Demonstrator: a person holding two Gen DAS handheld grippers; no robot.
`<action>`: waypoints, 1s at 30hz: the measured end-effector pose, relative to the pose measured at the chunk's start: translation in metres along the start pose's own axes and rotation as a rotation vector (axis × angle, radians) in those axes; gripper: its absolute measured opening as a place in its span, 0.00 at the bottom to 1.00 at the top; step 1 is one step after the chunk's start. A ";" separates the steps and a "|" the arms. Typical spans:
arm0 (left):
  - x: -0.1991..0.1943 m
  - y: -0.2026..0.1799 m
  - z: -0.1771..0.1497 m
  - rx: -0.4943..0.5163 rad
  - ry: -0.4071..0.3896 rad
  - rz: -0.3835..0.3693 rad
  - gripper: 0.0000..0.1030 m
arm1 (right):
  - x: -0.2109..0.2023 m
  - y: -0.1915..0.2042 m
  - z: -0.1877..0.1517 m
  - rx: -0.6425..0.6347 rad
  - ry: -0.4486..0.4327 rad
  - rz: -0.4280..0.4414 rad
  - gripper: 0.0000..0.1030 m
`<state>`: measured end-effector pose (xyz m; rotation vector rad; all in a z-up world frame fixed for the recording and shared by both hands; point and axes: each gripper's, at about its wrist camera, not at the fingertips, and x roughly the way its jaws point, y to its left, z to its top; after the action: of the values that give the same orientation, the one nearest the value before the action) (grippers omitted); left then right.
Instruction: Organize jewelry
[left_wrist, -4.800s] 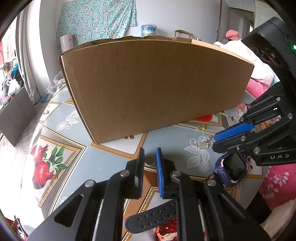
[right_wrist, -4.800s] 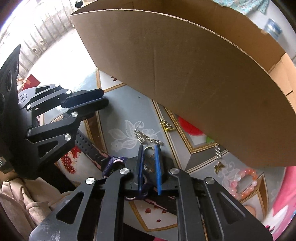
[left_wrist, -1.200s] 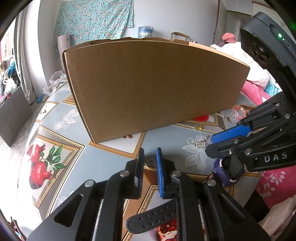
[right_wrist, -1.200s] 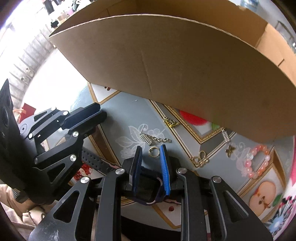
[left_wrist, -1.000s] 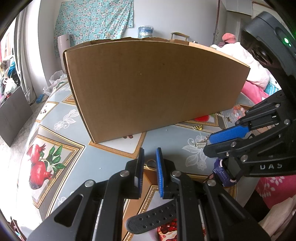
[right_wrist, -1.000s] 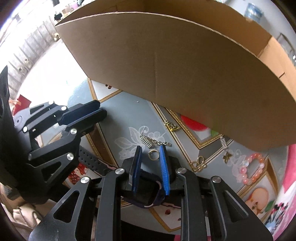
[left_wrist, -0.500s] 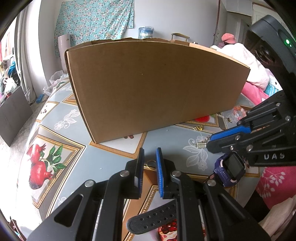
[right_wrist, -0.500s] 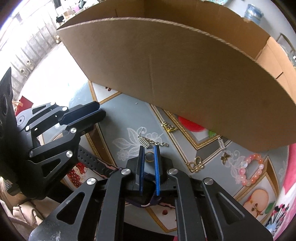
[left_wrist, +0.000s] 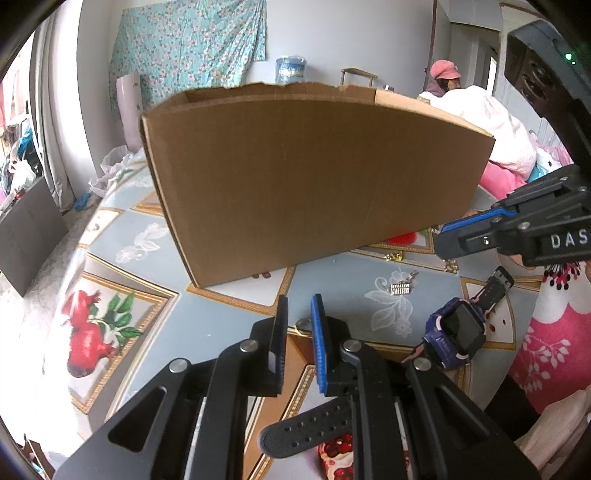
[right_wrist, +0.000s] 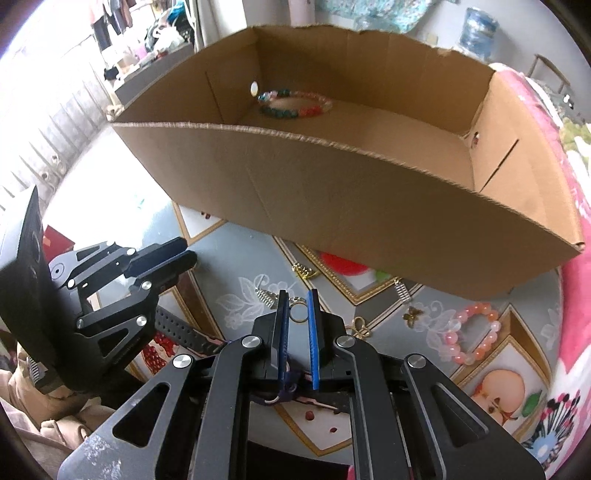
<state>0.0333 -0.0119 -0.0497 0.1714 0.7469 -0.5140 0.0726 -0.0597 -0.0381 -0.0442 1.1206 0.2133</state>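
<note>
— How do my tools stand?
— My left tool shows a narrow slit between its jaws and grips nothing. My right tool pinches the small ring of a chain.
— And around them?
— The table is fruit-patterned. A cardboard box fills the upper frame, with a beaded bracelet inside at upper left. The purple watch lies right of my left tool.

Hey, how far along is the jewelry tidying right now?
Early on. Done: a beaded bracelet lies in the cardboard box. In hand: the right hand-held gripper has a gold ring between its fingers; a firm grip is unclear. Left on the table: pink bracelet, purple watch, small charms.
</note>
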 end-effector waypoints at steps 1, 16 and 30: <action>-0.003 -0.001 0.000 0.005 -0.006 0.005 0.12 | -0.006 -0.002 0.000 0.006 -0.011 0.003 0.08; 0.011 -0.014 0.003 0.053 0.080 0.049 0.18 | -0.025 -0.011 -0.001 0.042 -0.045 0.082 0.08; 0.021 -0.015 0.007 0.081 0.098 0.031 0.12 | -0.019 -0.019 -0.001 0.063 -0.047 0.130 0.08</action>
<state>0.0431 -0.0349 -0.0582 0.2851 0.8187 -0.5097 0.0673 -0.0811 -0.0234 0.0898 1.0833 0.2929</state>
